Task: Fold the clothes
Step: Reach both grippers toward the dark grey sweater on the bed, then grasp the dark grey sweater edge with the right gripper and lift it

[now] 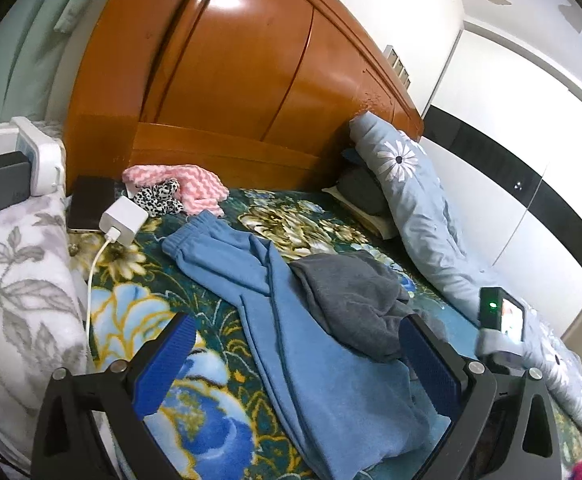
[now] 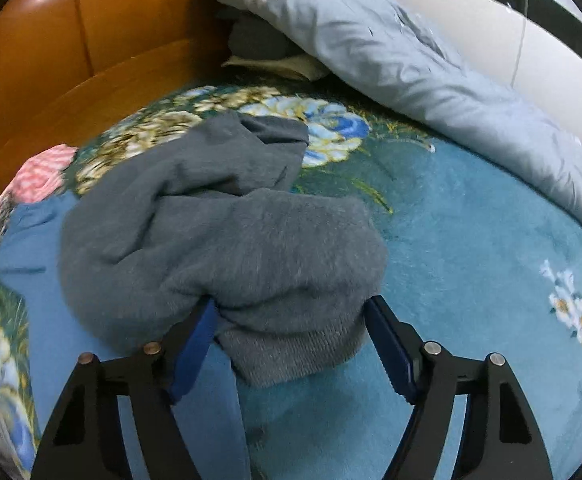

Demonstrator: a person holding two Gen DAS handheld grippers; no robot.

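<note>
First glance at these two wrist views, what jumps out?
The crumpled grey garment heaped mid-bed, lying partly on the spread-out blue trousers, with the right gripper straddling its near edge, jaws not yet pressing it. Behind it the glossy orange-brown wooden headboard fills the back, above the loud floral bedspread. The left gripper hangs open over the trousers.

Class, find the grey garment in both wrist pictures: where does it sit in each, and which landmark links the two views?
Left wrist: grey garment right of centre, lying on the blue trousers.
Right wrist: grey garment centre, its near edge between the open fingers.
Shared landmark: pale blue flowered quilt.
</note>
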